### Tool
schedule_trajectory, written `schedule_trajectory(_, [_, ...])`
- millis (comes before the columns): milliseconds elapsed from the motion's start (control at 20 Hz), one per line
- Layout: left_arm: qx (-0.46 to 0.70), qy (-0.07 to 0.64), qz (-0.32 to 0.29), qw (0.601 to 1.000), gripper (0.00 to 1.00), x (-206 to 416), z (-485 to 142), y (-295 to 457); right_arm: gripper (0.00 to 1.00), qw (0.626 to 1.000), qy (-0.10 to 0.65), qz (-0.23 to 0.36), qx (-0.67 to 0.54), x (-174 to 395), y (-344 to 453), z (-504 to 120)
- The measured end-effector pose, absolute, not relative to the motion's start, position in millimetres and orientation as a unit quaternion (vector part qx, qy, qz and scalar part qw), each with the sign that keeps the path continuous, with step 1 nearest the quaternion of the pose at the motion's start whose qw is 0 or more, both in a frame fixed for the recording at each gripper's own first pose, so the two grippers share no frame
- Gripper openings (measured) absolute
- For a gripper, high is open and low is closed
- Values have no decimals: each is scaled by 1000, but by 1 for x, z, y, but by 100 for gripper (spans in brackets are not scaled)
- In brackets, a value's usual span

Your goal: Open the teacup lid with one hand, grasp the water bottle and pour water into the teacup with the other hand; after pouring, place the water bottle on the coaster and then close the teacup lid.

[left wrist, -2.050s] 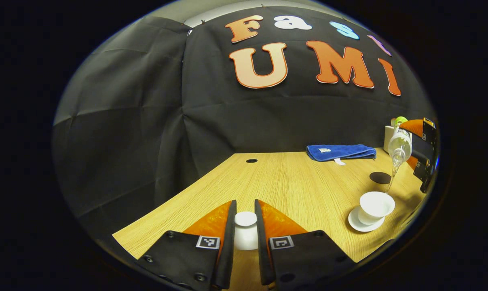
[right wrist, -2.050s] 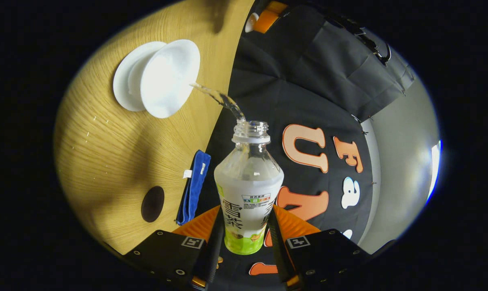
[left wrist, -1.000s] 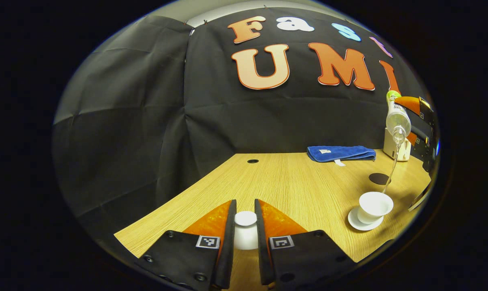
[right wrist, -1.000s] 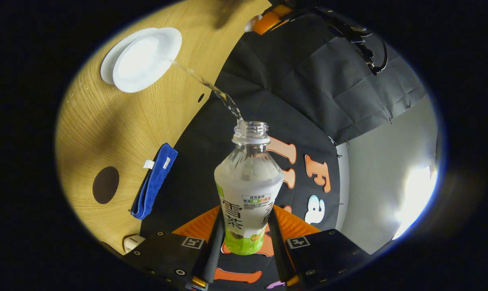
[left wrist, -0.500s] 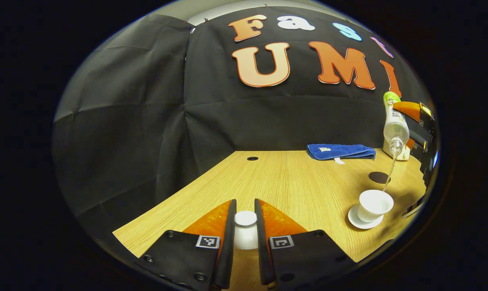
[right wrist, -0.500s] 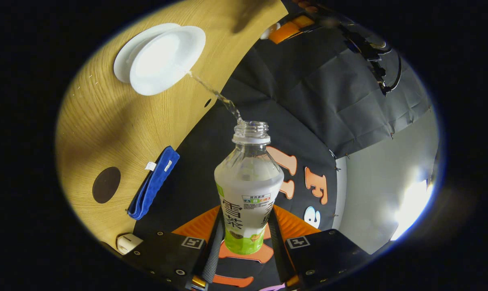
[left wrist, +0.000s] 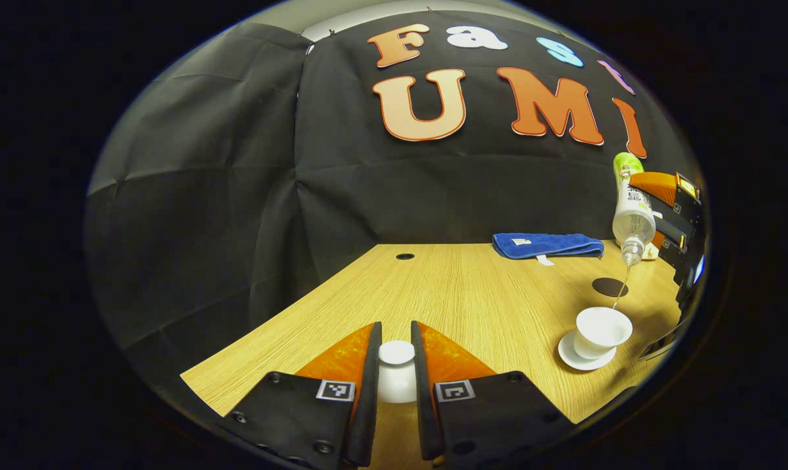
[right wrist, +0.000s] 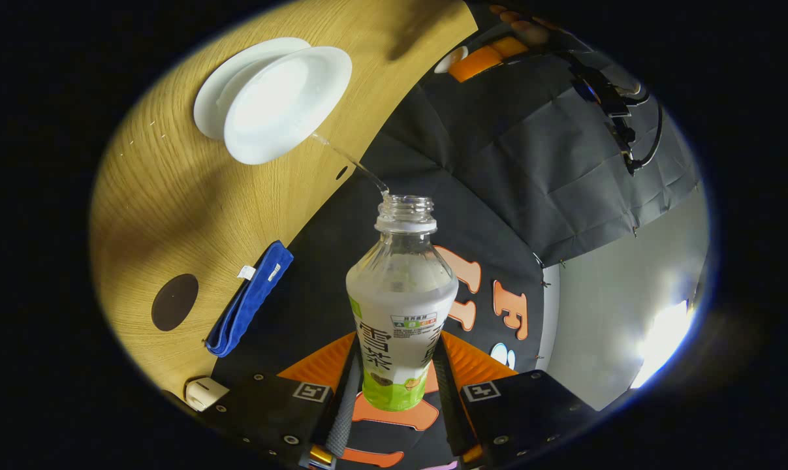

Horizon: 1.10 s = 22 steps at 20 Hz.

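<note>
A: Your right claw (right wrist: 394, 385) is clamped on the water bottle (right wrist: 401, 307). You are pouring into the teacup (left wrist: 601, 331), far right on the bench (left wrist: 472, 294).

B: Next, stand it on the coaster (left wrist: 610, 286). Your left claw (left wrist: 395, 378) grips the lid (left wrist: 396, 372).

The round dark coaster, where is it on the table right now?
In the left gripper view the round dark coaster lies flat on the wooden table, far right, between the folded blue cloth behind it and the white teacup in front.
</note>
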<state>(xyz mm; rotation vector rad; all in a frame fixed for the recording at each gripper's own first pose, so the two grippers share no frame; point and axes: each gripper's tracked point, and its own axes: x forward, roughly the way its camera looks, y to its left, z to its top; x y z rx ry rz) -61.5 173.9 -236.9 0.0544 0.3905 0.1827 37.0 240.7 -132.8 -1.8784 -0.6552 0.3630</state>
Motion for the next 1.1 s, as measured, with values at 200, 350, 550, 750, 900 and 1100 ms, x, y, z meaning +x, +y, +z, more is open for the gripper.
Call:
schedule_trajectory(200, [30,192,88,977,30,-60,-237,169,59,546,-262,172,-777,29,244,-147])
schedule_trajectory(350, [25,185,85,979,30,-58,-232,163,60,582,-231,195,-755,23,244,-158])
schedule_trajectory(550, [21,169,74,983,31,-53,-218,148,59,669,-152,240,-687,25,240,-177])
schedule_trajectory(750, [21,163,60,985,29,-47,-211,132,60,748,-80,252,-609,31,233,-180])
schedule_trajectory(900, [19,156,47,986,29,-42,-204,117,60,796,-42,250,-549,39,223,-180])
schedule_trajectory(1100, [17,138,28,990,30,-34,-189,94,60,849,-12,213,-483,63,199,-163])
